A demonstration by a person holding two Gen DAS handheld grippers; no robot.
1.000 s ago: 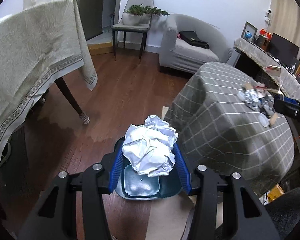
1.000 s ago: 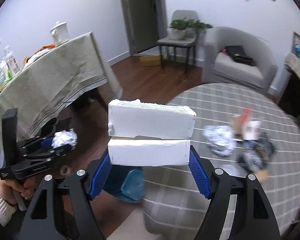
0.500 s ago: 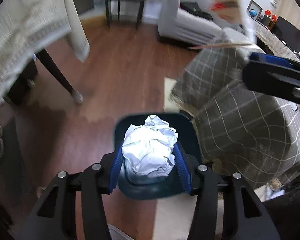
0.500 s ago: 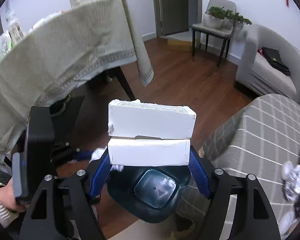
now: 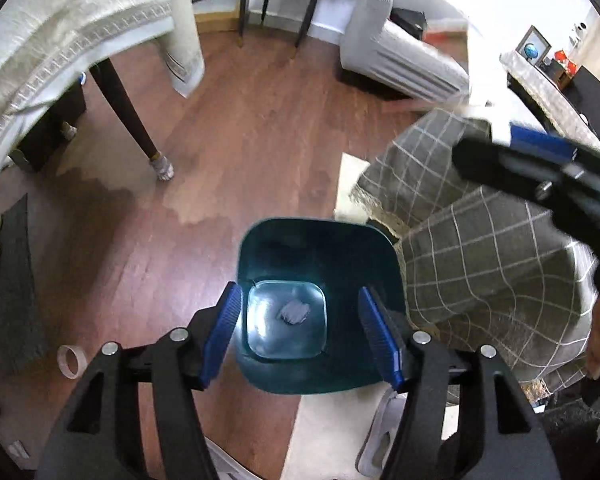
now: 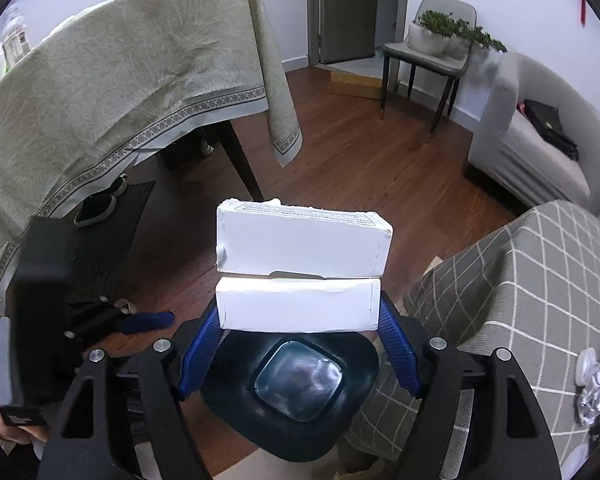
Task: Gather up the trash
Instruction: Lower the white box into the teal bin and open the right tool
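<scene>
A dark teal trash bin (image 5: 318, 304) stands on the wood floor beside the checked table. A crumpled white paper ball (image 5: 294, 312) lies at the bin's bottom. My left gripper (image 5: 300, 334) is open and empty, right above the bin's mouth. My right gripper (image 6: 300, 346) is shut on a white cardboard box (image 6: 302, 276) and holds it above the same bin (image 6: 296, 384). The left gripper also shows at the left of the right wrist view (image 6: 100, 320). The right gripper shows blurred at the right of the left wrist view (image 5: 548, 176).
A round table with a grey checked cloth (image 5: 480, 240) stands right of the bin, with more foil and paper trash (image 6: 598, 384) on it. A table with a beige cloth (image 6: 120, 92) is at the left. A tape roll (image 5: 72, 361) lies on the floor. A sofa (image 6: 540, 152) and chair (image 6: 432, 56) stand behind.
My left gripper has opened and the paper ball has dropped into the bin. My right gripper has carried the white box over the bin.
</scene>
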